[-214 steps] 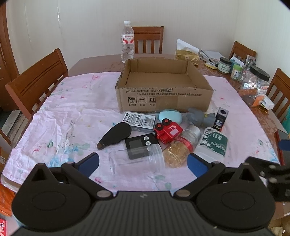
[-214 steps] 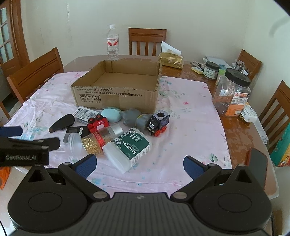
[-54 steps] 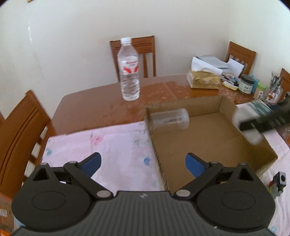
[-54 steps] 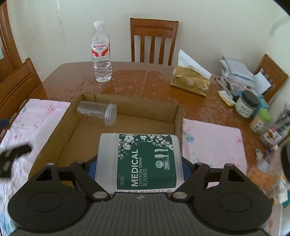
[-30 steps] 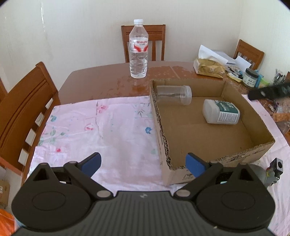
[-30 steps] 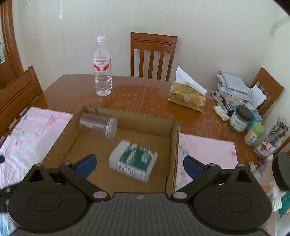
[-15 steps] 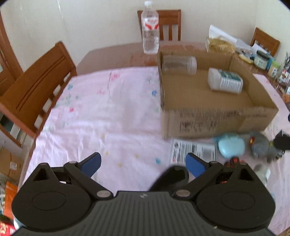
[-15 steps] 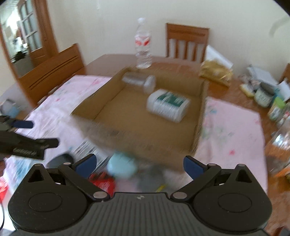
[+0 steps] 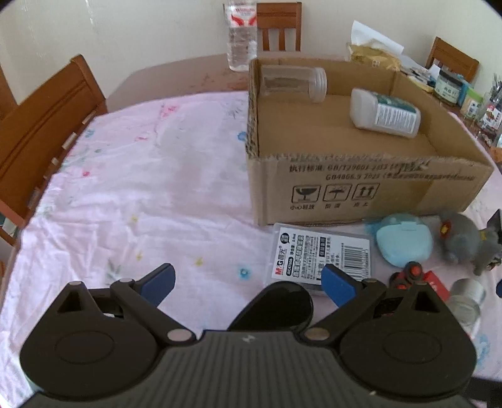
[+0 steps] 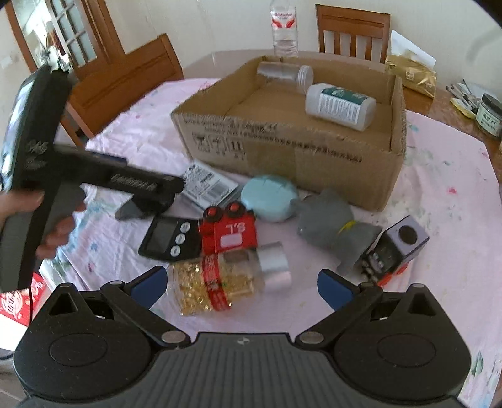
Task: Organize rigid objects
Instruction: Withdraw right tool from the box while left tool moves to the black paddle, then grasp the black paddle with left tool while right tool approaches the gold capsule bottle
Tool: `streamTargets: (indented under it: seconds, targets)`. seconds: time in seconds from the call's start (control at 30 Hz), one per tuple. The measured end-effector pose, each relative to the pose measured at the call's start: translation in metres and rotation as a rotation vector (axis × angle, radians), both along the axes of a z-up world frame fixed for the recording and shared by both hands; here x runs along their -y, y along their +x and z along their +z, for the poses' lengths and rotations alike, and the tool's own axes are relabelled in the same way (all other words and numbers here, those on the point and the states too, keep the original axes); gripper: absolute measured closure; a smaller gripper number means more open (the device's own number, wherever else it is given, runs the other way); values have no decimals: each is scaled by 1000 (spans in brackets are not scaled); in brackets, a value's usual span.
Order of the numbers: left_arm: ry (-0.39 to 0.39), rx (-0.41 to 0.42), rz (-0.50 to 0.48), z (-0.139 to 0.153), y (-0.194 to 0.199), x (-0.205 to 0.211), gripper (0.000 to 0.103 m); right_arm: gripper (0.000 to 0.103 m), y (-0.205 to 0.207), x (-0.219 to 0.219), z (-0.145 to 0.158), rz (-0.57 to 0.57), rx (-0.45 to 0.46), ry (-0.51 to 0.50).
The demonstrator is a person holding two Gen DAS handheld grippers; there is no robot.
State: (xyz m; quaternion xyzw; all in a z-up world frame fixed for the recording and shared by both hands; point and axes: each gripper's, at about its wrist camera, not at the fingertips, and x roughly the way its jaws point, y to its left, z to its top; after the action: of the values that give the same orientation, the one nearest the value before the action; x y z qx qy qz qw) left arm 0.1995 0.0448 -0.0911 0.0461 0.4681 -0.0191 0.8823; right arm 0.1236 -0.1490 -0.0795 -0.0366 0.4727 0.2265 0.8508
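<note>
Fingers of the left gripper [image 9: 246, 282] are spread wide and empty above the pink floral tablecloth [image 9: 141, 188], with a black oval case [image 9: 276, 309] lying between them at the near edge and a flat barcoded packet [image 9: 320, 255] just past the right-hand finger. Left of that, the cloth runs bare to the table's left edge and the wooden chair [image 9: 40, 131] beside it.

The right gripper [image 10: 240, 284] is likewise spread wide and holds nothing; between its fingers a bottle of gold capsules [image 10: 219, 279] lies on its side. Crowded just beyond are a red toy car [image 10: 230, 233], a black digital timer [image 10: 171, 238], a pale blue oval case [image 10: 269, 197], a grey plush toy [image 10: 332, 222] and a small cube-shaped toy train [image 10: 397, 246], all along the near wall of the cardboard box [image 10: 282, 153]. Bare cloth opens to the right of the cube toy.

Inside the box, a clear jar [image 10: 284, 73] lies on its side in the far left corner, and a white cotton-swab container [image 10: 340, 106] lies toward the far right, apart from the jar. A water bottle [image 10: 284, 28] stands on bare wood behind the box.
</note>
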Motion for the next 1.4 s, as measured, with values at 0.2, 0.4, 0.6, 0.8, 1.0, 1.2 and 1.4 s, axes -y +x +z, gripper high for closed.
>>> streamTargets:
  seconds: [0.2, 0.4, 0.6, 0.8, 1.0, 1.2, 1.4]
  targets:
    - [-49, -11, 19, -7, -5, -14, 4, 0, -1, -11, -1, 6, -3, -19]
    - [-14, -53, 30, -14, -23, -27, 4, 0, 3, -16, -5, 37, -3, -60]
    - [9, -54, 52, -12, -43, -41, 4, 0, 3, -20, -14, 86, -19, -107]
    - [10, -47, 105, -12, -57, -50, 3, 0, 2, -29, -29, 140, -1, -192]
    - [-14, -42, 151, -13, -63, -53, 1, 0, 5, -30, -38, 170, 1, -192]
    - [-50, -8, 188, -18, -66, -54, 0, 0, 2, -28, -40, 170, 30, -177]
    - [-50, 43, 177, -21, -61, -49, 0, 0, -4, -24, -39, 169, 57, -161]
